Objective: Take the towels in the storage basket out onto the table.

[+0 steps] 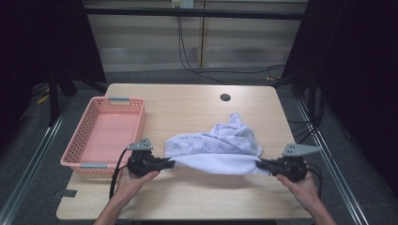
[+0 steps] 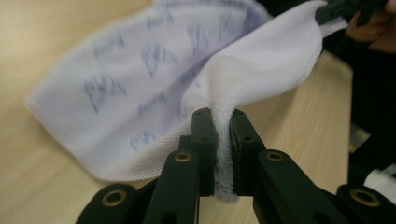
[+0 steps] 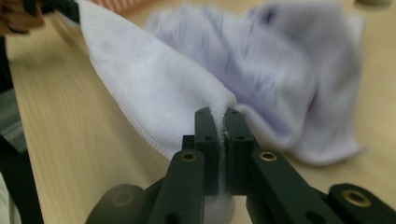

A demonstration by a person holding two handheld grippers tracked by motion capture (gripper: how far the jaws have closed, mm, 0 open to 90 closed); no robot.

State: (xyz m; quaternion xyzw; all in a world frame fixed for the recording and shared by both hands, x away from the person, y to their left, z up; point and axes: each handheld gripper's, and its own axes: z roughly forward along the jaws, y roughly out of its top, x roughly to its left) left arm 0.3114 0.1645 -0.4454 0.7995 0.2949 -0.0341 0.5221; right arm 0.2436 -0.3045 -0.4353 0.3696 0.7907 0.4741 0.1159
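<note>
A white towel [image 1: 213,147] printed with faint blue motifs lies on the right half of the wooden table [image 1: 187,108], its bunched far part resting toward the middle of the surface and its near hem lifted off the wood and stretched between two hand-held grippers. The left gripper [image 1: 170,162] sits near the table's front edge, just right of the near right corner of the basket, and its jaws are clamped narrow on the towel's near left corner; in the left gripper view the cloth [image 2: 187,70] is pinched in a thick fold between the two black jaws and fans out away from them, printed side up to the left and plain side rising to the right. The right gripper [image 1: 260,164] is close to the table's front right corner, well apart from the left one, and its jaws are pressed almost together on the towel's near right corner; in the right gripper view a thin seam of fabric [image 3: 187,84] shows between them, the hem running off toward the other hand. A pink slotted basket [image 1: 89,126] stands along the left edge of the table. A dark round hole [image 1: 225,97] is in the surface near the far edge.
</note>
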